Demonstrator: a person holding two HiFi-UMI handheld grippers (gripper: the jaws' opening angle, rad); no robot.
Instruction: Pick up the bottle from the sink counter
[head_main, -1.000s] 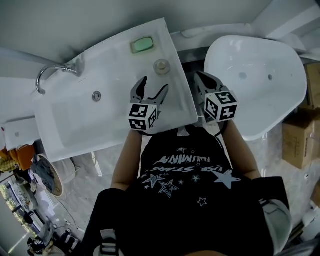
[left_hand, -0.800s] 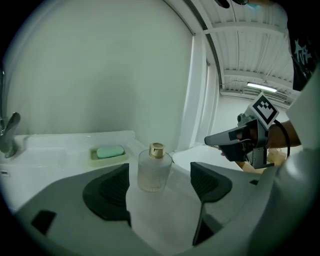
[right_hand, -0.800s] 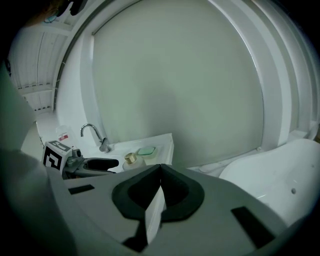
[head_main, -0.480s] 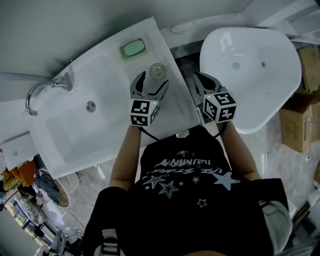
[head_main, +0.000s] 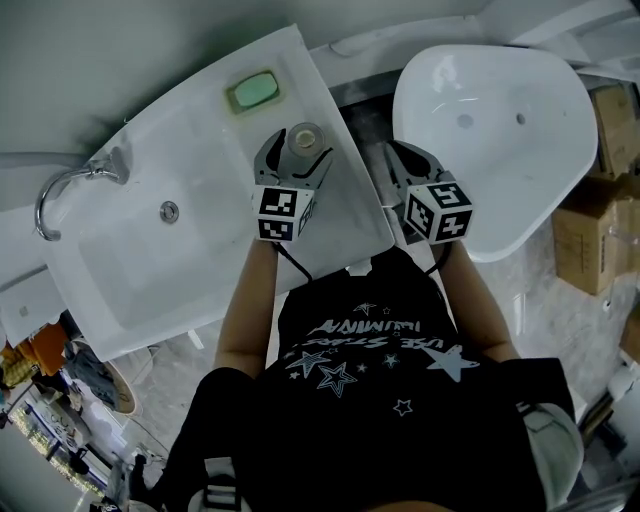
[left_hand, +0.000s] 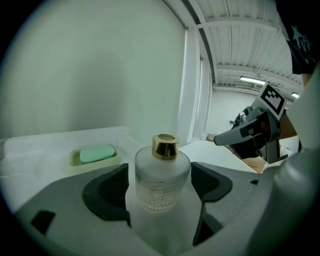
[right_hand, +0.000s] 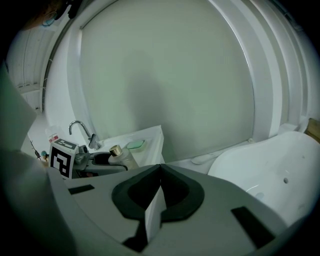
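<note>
A frosted glass bottle (left_hand: 162, 179) with a gold cap (left_hand: 165, 146) stands upright on the sink counter (head_main: 350, 215), near its right edge. In the head view, my left gripper (head_main: 298, 148) is open, with one jaw on each side of the bottle (head_main: 303, 136). The left gripper view shows the dark pads (left_hand: 109, 186) flanking the bottle with small gaps, so nothing is gripped. My right gripper (head_main: 403, 156) hovers to the right of the counter, past its edge. Its jaws meet in the right gripper view, shut on nothing. That view also shows the bottle (right_hand: 121, 157) at far left.
A green soap bar (head_main: 252, 91) lies in a dish at the counter's back. The basin has a drain (head_main: 169, 211) and a chrome faucet (head_main: 58, 188) at left. A large white tub (head_main: 500, 130) stands to the right, with cardboard boxes (head_main: 590, 235) beyond it.
My left gripper has moved forward along the counter until its open jaws stand on both sides of the bottle. The right gripper has barely moved.
</note>
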